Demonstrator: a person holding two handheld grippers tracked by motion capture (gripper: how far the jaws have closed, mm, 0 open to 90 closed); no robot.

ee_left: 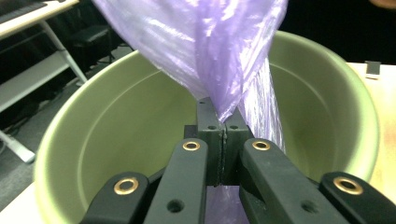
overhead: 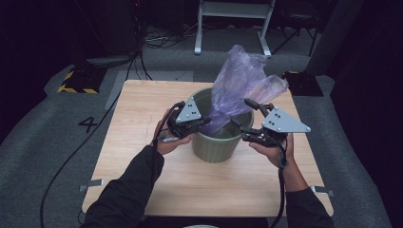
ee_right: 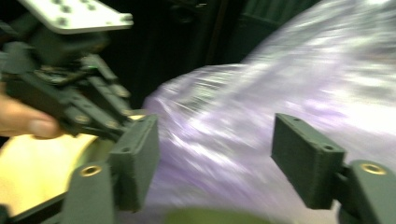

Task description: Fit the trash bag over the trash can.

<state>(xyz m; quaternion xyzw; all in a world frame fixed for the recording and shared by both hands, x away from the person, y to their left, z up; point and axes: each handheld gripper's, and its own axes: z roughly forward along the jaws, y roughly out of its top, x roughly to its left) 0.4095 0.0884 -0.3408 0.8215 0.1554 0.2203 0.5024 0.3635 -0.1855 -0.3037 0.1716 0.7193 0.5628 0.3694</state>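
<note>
The thin purple plastic bag (overhead: pixel 242 83) stands half inside the round green plastic bin (overhead: pixel 216 145) at the middle of the wooden bench (overhead: pixel 142 123), most of it billowing above the bin's rim. The left tongs (ee_left: pixel 223 122) are clamped on a fold of the film just inside the rim; the right tongs (ee_right: pixel 215 163) stand apart around the bag at the bin's far side, gripping nothing. With only one pinch holding, a pull could tear the film or tip the light bin.

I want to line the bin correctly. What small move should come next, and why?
Probably close the open right gripper on the thin purple plastic bag, opposite the left gripper, which already pinches it over the round green plastic bin; the bag stands bunched, unopened.
</note>
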